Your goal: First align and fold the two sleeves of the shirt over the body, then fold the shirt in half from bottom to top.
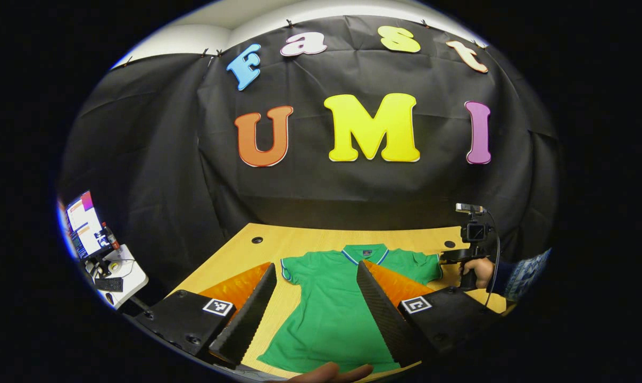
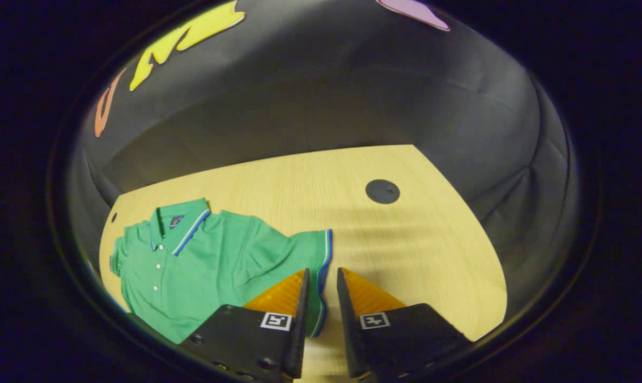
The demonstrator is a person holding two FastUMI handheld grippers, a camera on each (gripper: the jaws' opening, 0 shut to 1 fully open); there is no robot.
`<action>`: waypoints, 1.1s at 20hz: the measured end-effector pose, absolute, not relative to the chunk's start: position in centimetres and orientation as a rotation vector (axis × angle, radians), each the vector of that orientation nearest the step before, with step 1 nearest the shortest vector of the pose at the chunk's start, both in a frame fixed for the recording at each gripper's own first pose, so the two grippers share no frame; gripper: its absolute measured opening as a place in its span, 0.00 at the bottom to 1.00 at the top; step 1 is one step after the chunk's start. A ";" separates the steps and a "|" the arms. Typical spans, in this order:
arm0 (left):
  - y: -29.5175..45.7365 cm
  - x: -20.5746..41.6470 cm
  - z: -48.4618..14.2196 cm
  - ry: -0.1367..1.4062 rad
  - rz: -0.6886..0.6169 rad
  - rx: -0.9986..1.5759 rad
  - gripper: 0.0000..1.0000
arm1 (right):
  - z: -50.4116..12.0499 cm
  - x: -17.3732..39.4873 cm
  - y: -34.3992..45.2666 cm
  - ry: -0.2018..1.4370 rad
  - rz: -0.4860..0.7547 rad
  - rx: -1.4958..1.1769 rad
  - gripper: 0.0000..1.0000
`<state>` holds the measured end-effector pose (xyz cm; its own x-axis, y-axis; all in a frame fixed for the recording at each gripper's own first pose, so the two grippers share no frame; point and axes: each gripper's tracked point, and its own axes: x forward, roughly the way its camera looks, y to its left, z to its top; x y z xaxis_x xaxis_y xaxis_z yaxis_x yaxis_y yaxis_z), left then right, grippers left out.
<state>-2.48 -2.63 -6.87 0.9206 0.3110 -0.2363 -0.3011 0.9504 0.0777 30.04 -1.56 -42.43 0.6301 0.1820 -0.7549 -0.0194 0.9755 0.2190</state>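
A green polo shirt point(image 1: 326, 314) with a blue-trimmed collar lies flat, face up, on the wooden table point(image 1: 305, 238), collar toward the back wall and both short sleeves spread out. My left gripper point(image 1: 316, 264) hovers over the shirt's body, its jaws wide open and empty. In the right gripper view the shirt point(image 2: 203, 266) lies to the left and one sleeve point(image 2: 299, 247) reaches toward my right gripper point(image 2: 322, 270). Its fingers stand a narrow gap apart, straddling the sleeve's striped cuff. A hand holds that right gripper point(image 1: 448, 256) at the sleeve point(image 1: 424, 266).
Black round holes point(image 2: 382, 191) point(image 1: 257, 240) sit in the tabletop. Bare wood point(image 2: 406, 250) extends right of the sleeve. A side desk with a monitor point(image 1: 84, 223) stands far left. A hand point(image 1: 326, 372) shows at the table's near edge.
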 end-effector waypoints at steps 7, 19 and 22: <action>-2.8 -3.1 -7.5 0.278 0.332 0.077 0.99 | -44.2 30.2 -1.6 0.939 0.127 0.263 0.40; -3.6 -2.8 -7.0 0.267 0.321 0.086 0.98 | -41.3 29.5 0.0 0.916 0.187 0.294 0.00; -3.5 -2.9 -6.6 0.251 0.317 0.075 0.98 | -39.6 29.1 1.3 0.885 0.221 0.284 0.00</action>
<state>-2.86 -3.47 -6.57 0.9191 0.3179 -0.2326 -0.2993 0.9475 0.1124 29.10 1.35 -39.58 0.6146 0.3052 -0.7275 -0.0722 0.9400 0.3334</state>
